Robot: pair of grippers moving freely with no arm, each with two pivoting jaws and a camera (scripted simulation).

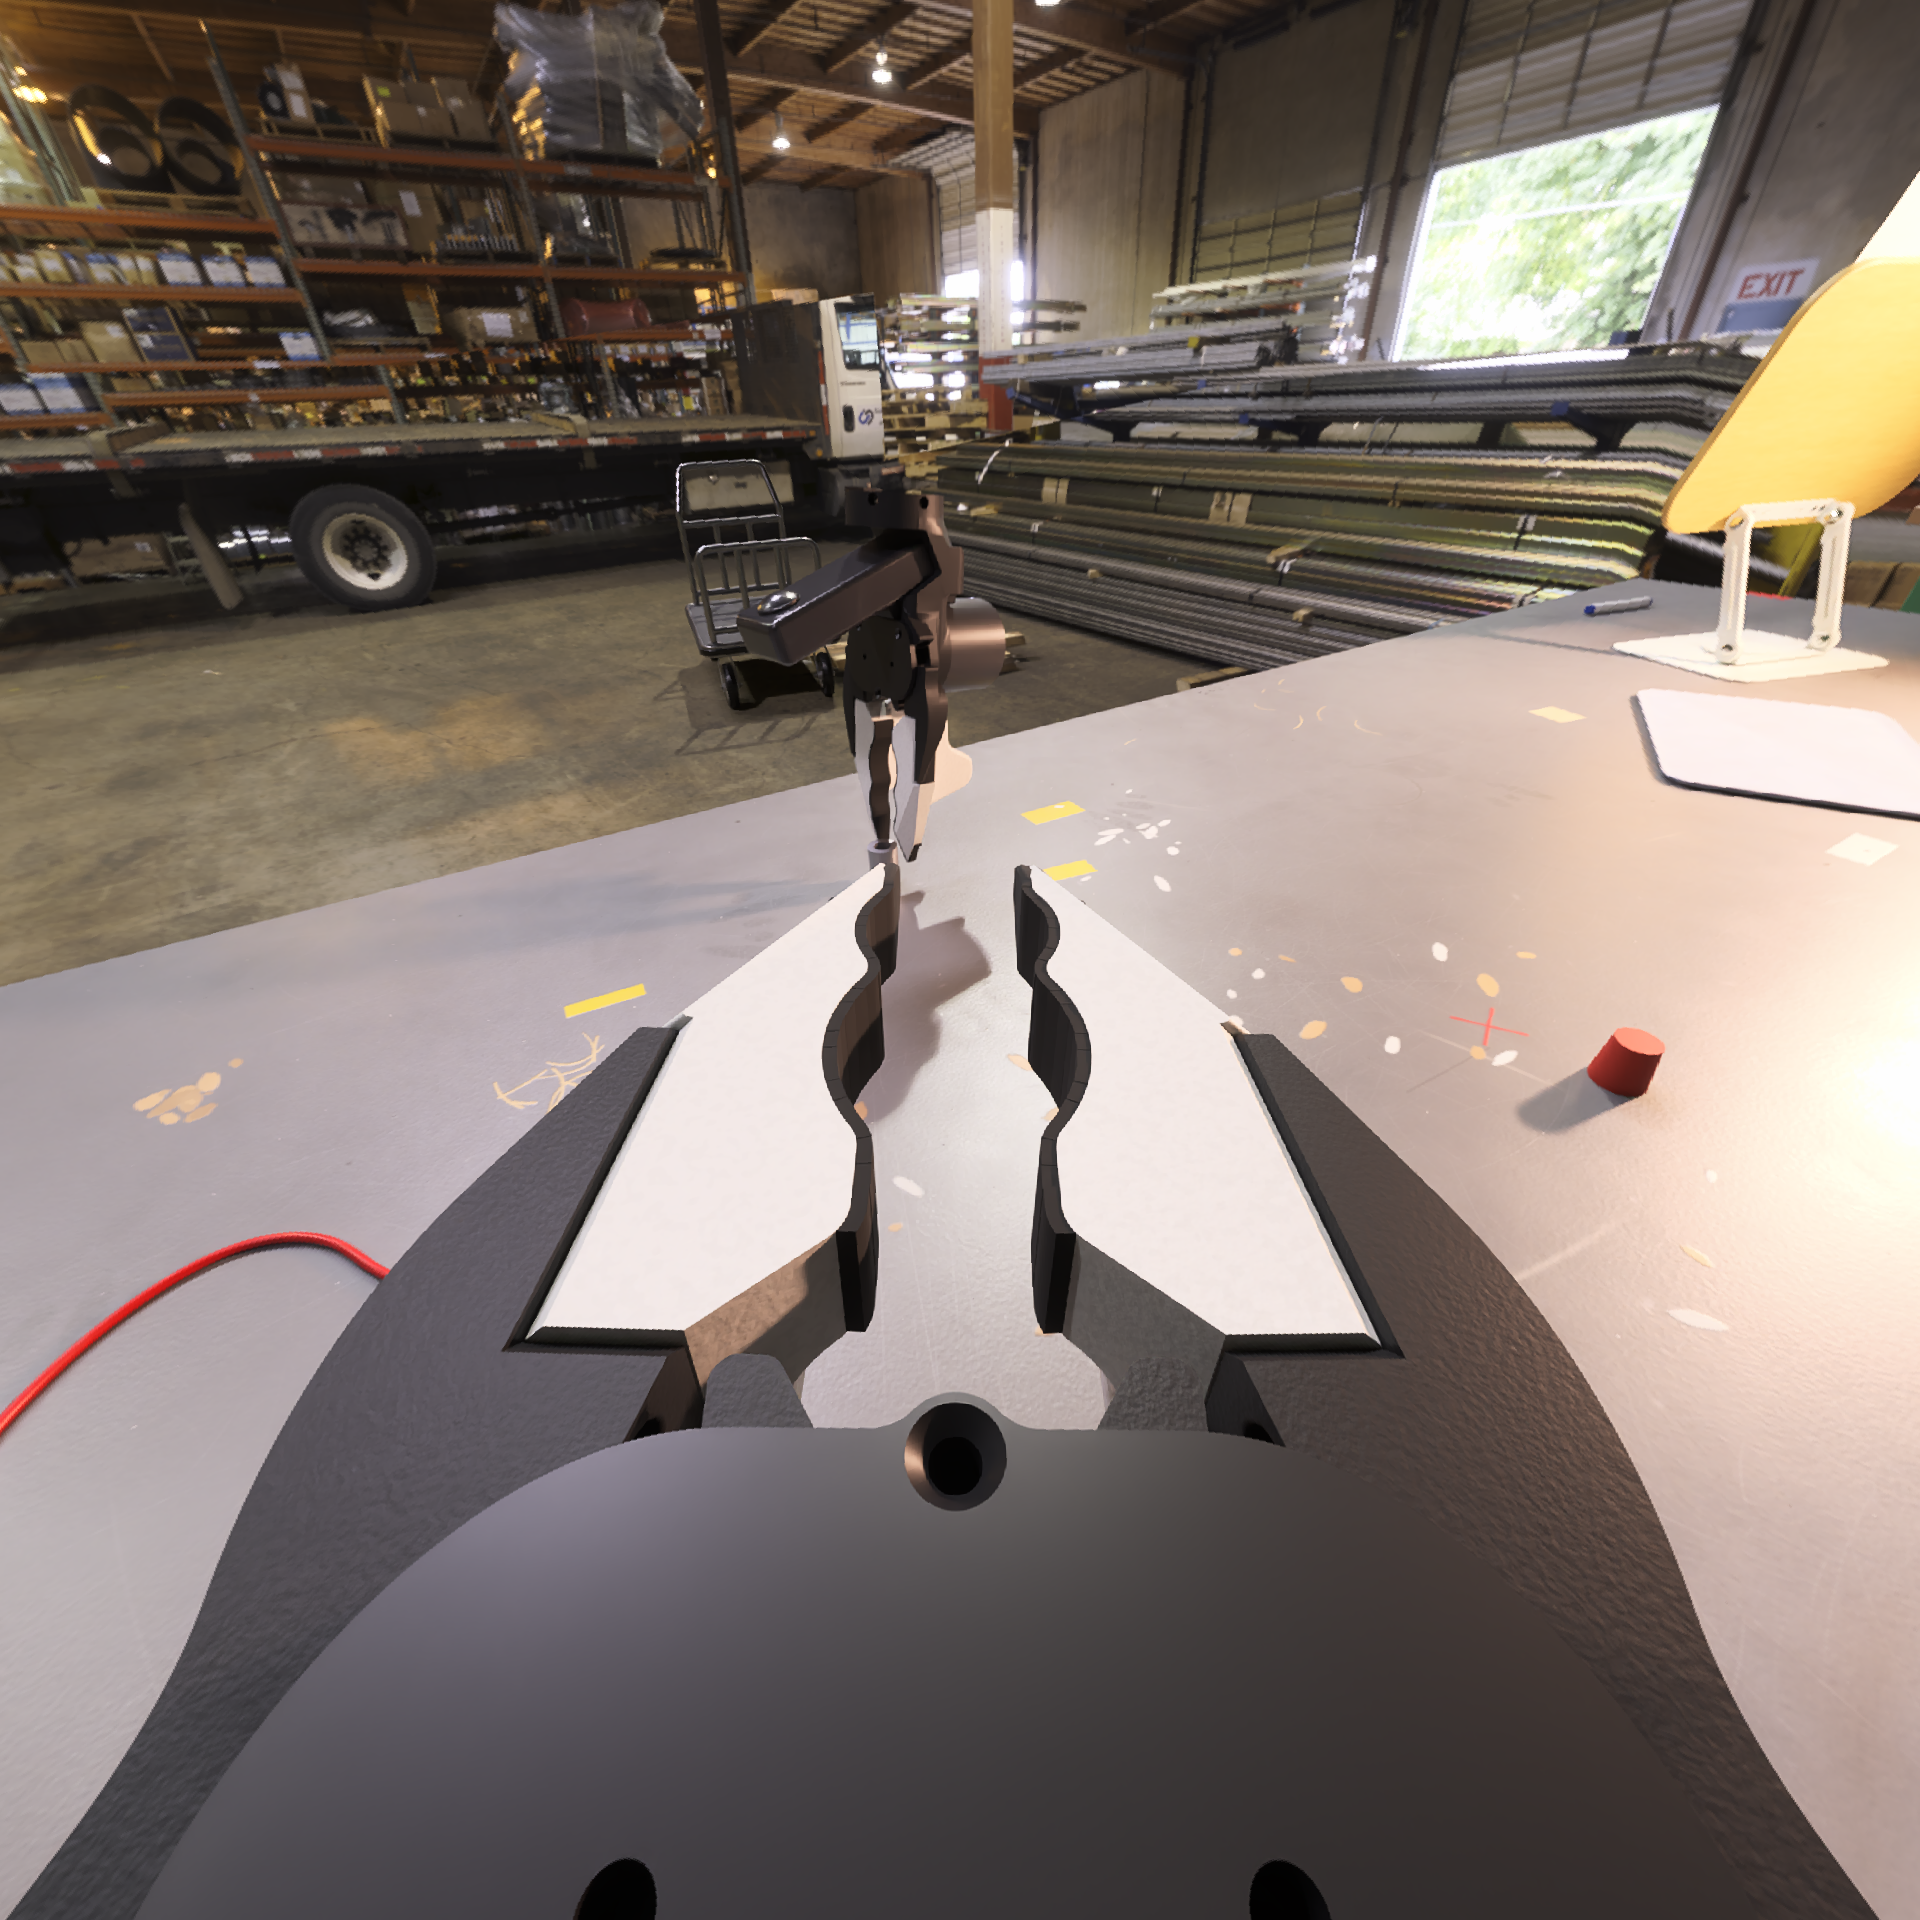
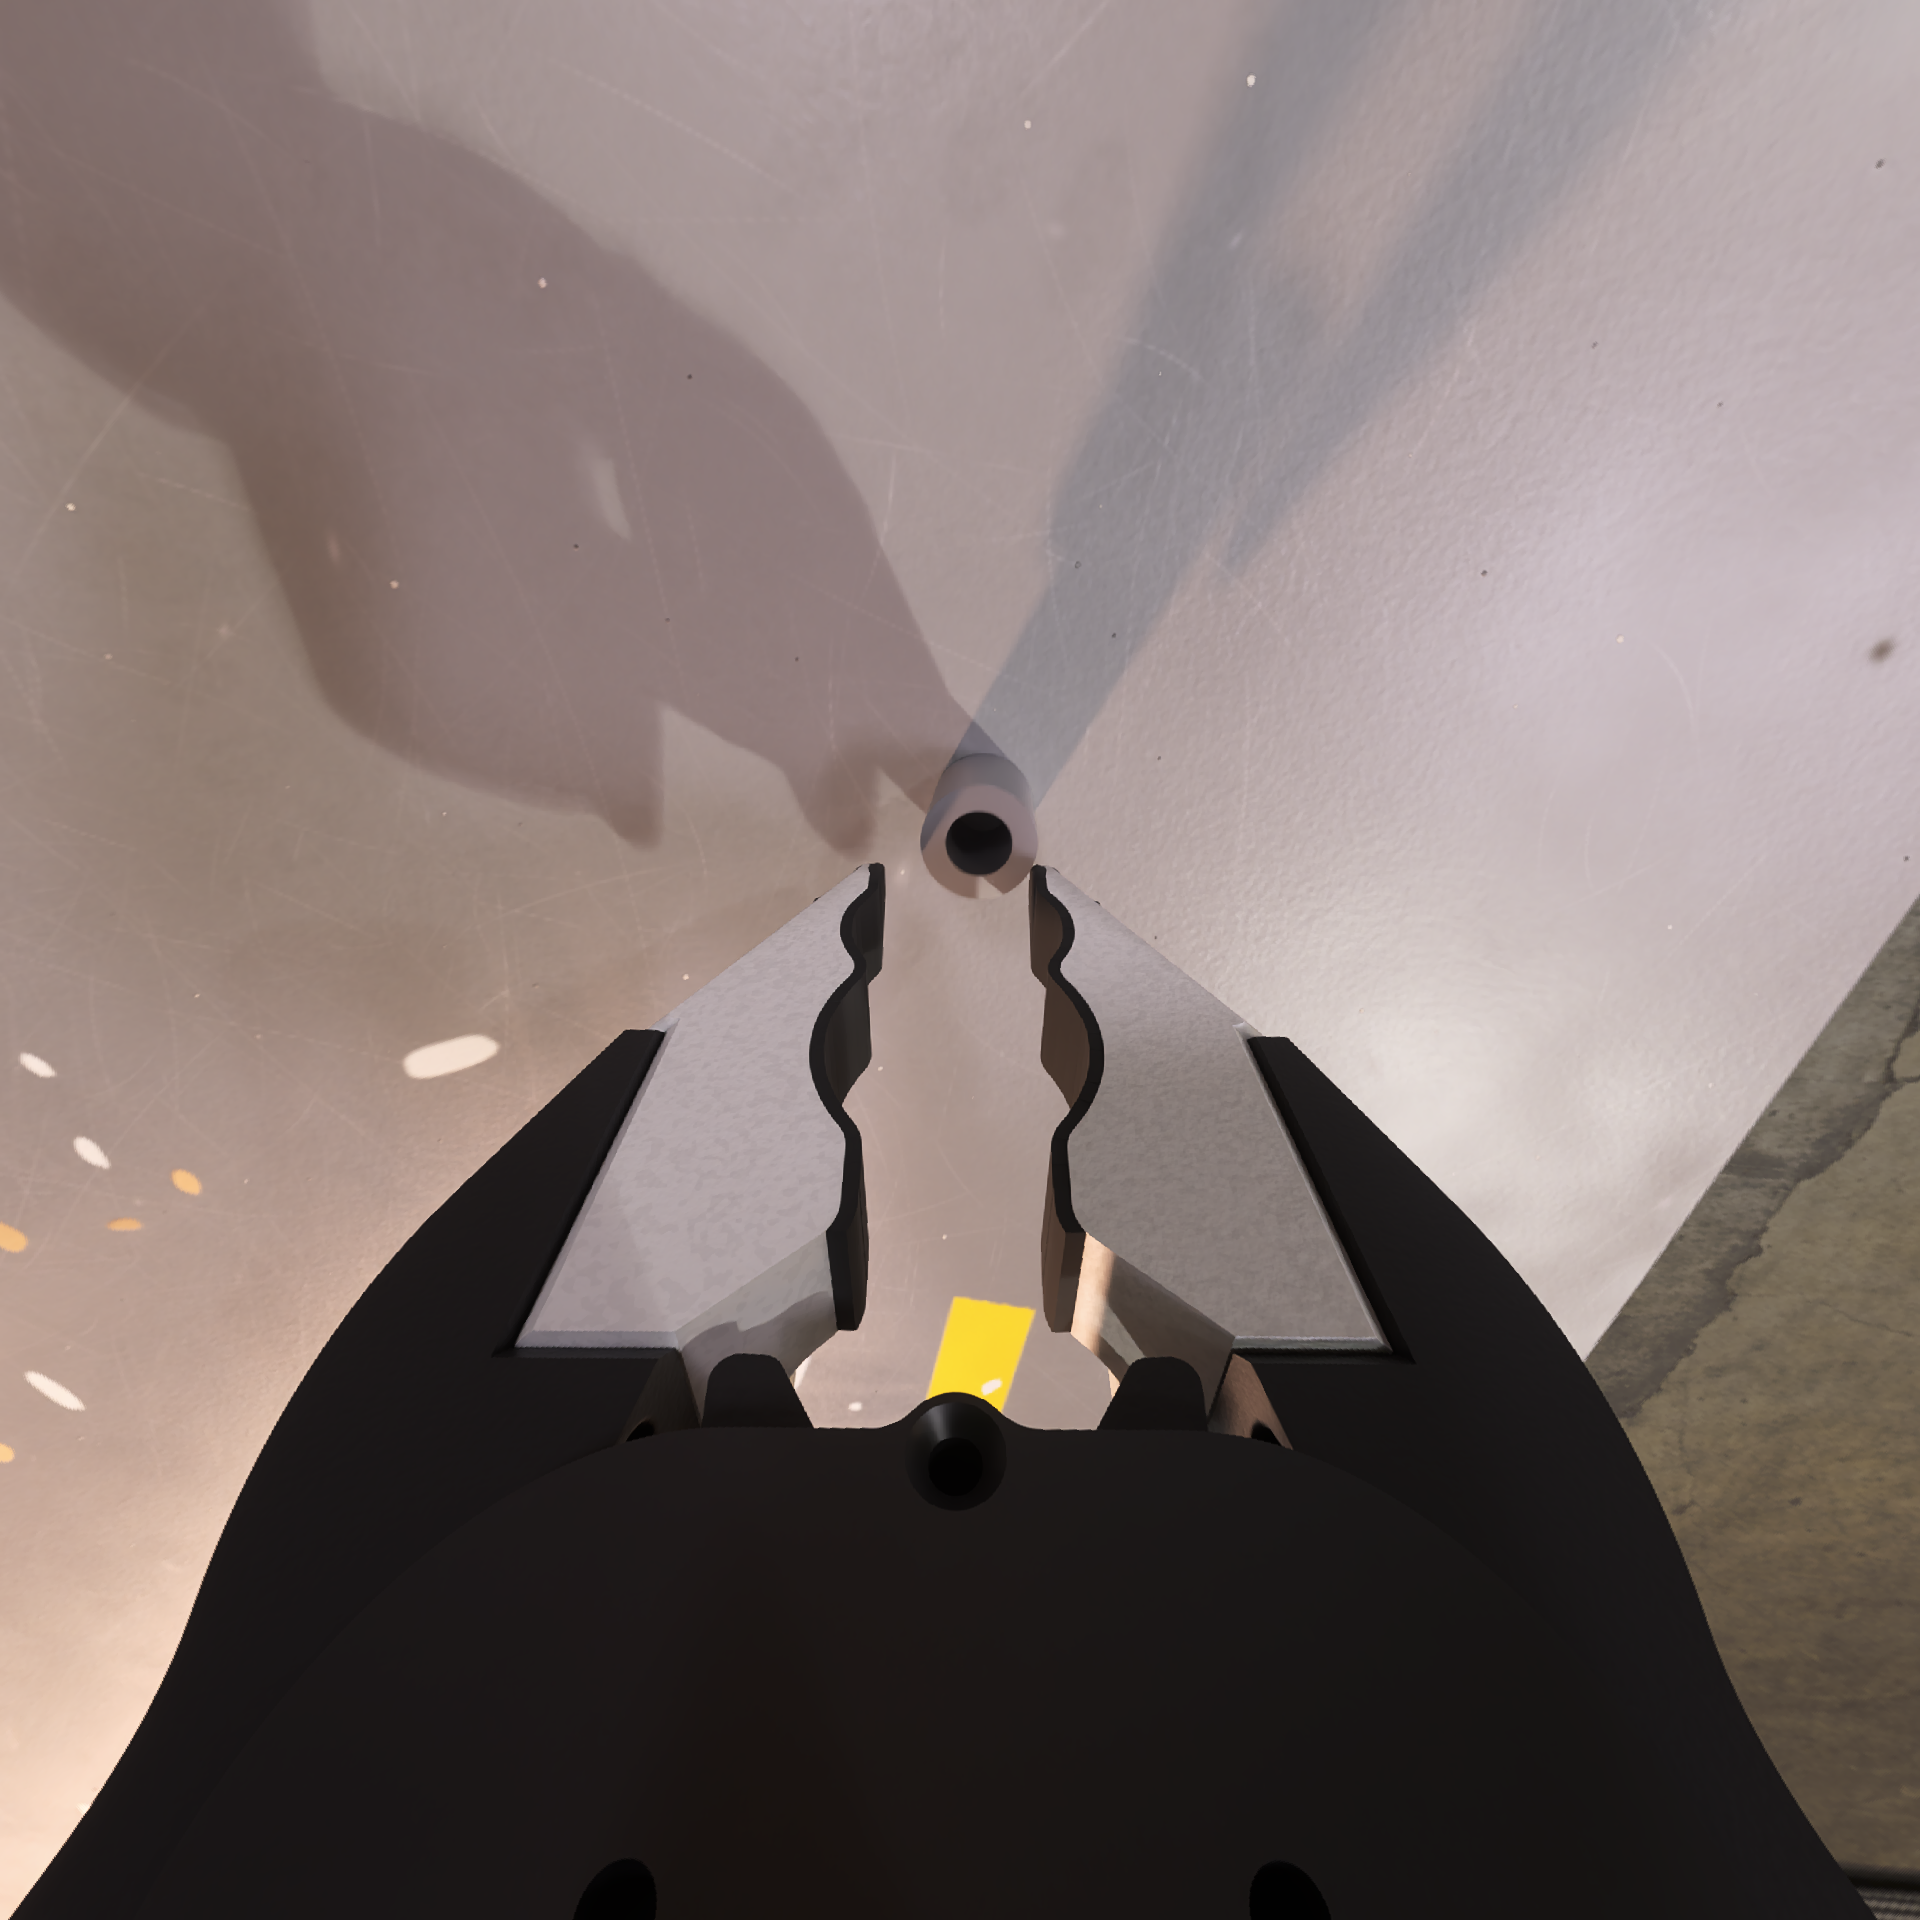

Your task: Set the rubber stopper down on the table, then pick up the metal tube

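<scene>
The red rubber stopper [image 1: 1626, 1062] rests on the grey table [image 1: 1351, 1195], to the right of my left gripper [image 1: 951, 883], which is open and empty, low over the table. The metal tube [image 2: 977, 831] stands upright on the table, seen end-on with its dark bore toward the right wrist camera. My right gripper [image 2: 956, 878] points down at it, open, with the tube's top just beyond the fingertips and not clamped. In the left wrist view the right gripper [image 1: 896, 844] hangs over the small grey tube [image 1: 881, 854] straight ahead.
A red cable [image 1: 177, 1294] lies at the left. A white mat [image 1: 1787, 748], a white stand with a yellow shade [image 1: 1777, 582] and a blue pen [image 1: 1617, 606] are at the far right. The table edge [image 2: 1704, 1247] runs close on the right.
</scene>
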